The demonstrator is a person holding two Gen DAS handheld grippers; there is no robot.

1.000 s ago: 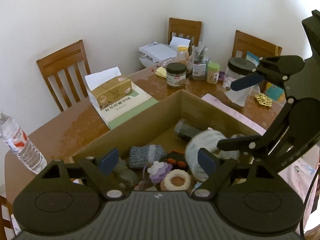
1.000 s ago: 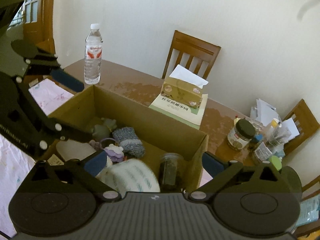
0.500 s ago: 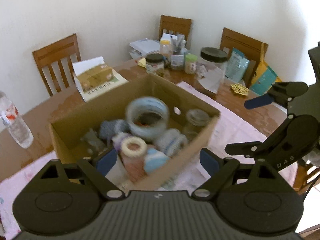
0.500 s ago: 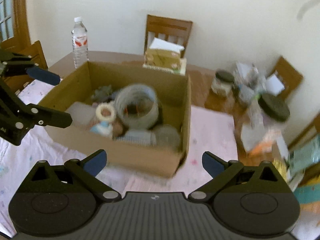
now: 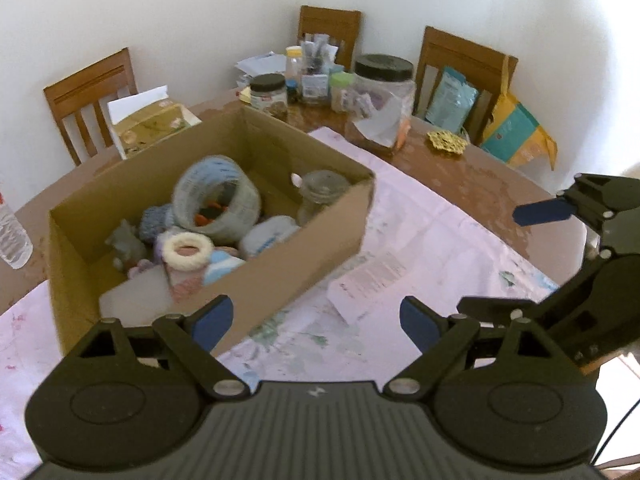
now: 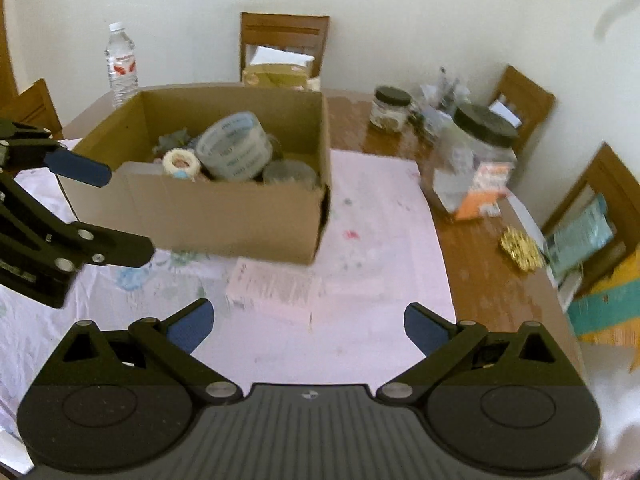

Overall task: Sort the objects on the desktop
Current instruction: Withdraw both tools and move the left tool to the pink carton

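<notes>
An open cardboard box (image 5: 304, 256) (image 6: 224, 216) stands on a pink cloth (image 5: 432, 248) (image 6: 372, 220). It holds a big tape roll (image 5: 218, 200) (image 6: 234, 146), a cream ring (image 5: 188, 251) (image 6: 181, 162), a glass jar (image 5: 320, 192) (image 6: 290, 174) and several soft items. A flat pink packet (image 5: 370, 284) (image 6: 276, 286) lies on the cloth in front of the box. My left gripper (image 5: 316, 318) is open and empty, above the box's near corner. My right gripper (image 6: 308, 326) is open and empty, above the packet.
A large black-lidded jar (image 5: 380, 100) (image 6: 474, 156), a small jar (image 5: 269, 94) (image 6: 390, 108), a tissue box (image 5: 150, 124) (image 6: 276, 74), a water bottle (image 6: 121, 64) and a gold ornament (image 5: 447, 142) (image 6: 520, 249) stand on the wooden table (image 5: 480, 184). Chairs ring it.
Both grippers have pulled back and up from over the box, so the whole box and the cloth in front now show. Both stay open and empty.
</notes>
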